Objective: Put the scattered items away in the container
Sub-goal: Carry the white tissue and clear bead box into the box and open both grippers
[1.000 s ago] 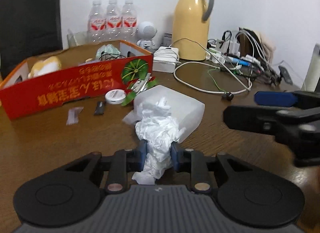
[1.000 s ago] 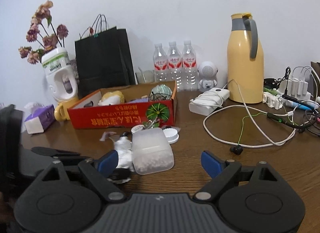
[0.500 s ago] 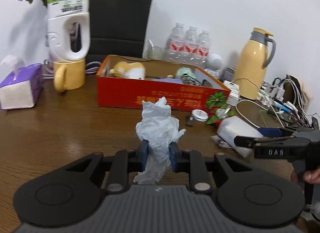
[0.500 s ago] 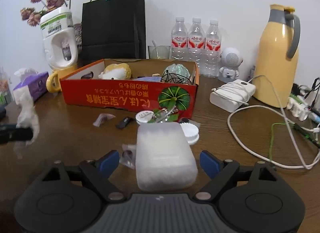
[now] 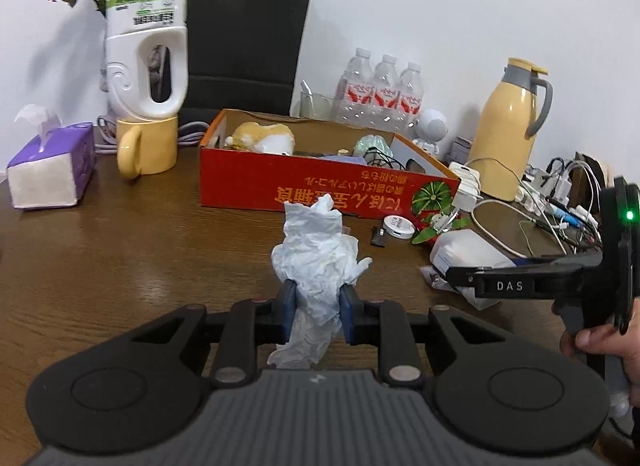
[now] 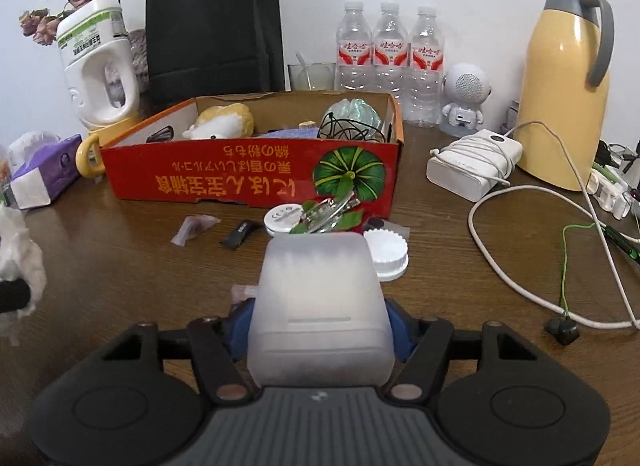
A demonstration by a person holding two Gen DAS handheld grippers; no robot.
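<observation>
Gripping a crumpled white tissue (image 5: 316, 262) between its blue pads, the left gripper (image 5: 316, 310) holds it upright above the wooden table (image 5: 140, 266), in front of the red cardboard box (image 5: 320, 185). That box sits mid-table, already holding a yellow plush toy (image 6: 224, 121) and a tangle of black wire (image 6: 348, 129). Scattered before it lie a small wrapper (image 6: 194, 227), a black clip (image 6: 240, 231), a round white tin (image 6: 282, 219) and a white ridged cap (image 6: 386, 252). Further right, the right gripper (image 6: 320, 330) has its jaws closed against the sides of a translucent white plastic box (image 6: 320, 306), which stands near the red box's front. A yellow thermos (image 6: 568, 85) stands at the far right.
</observation>
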